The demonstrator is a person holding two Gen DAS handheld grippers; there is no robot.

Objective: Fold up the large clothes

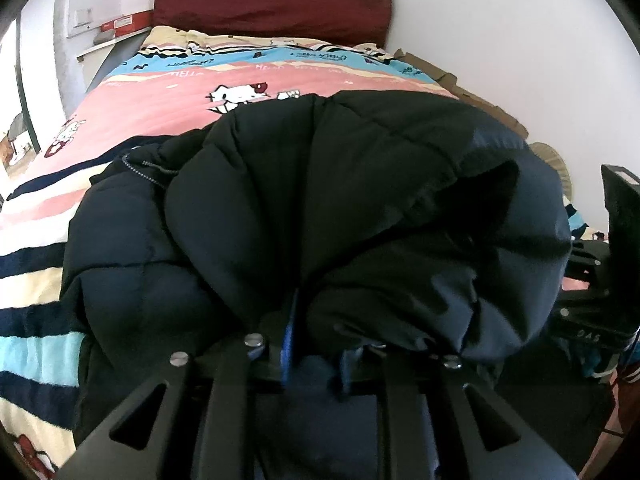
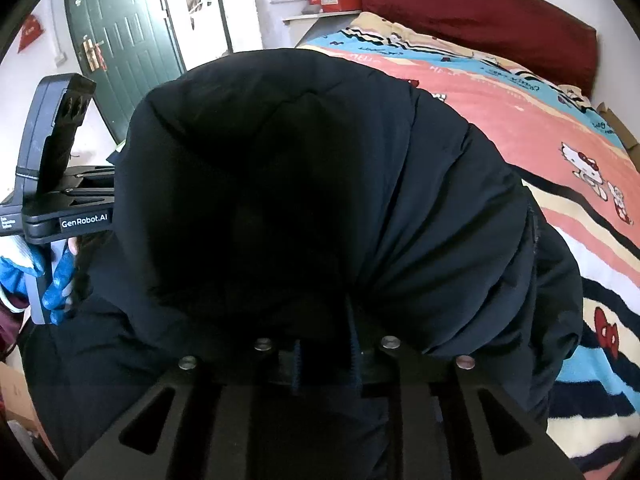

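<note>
Both tools grip bunched folds of the dark puffer jacket [image 1: 320,200]: the left tool [image 1: 312,344] pinches padded fabric between its blue-edged fingers, and the right tool [image 2: 324,356] does likewise. Between them the jacket rises in a hump above the striped cartoon-print bedspread [image 1: 160,100], its lower part draped on the bed near the dark red headboard [image 2: 480,12].

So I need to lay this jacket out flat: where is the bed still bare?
Bare: the pink quilt band between the jacket and headboard, and the striped part on its left. Crowded: the near edge, where both jaws grip bunched fabric.
</note>
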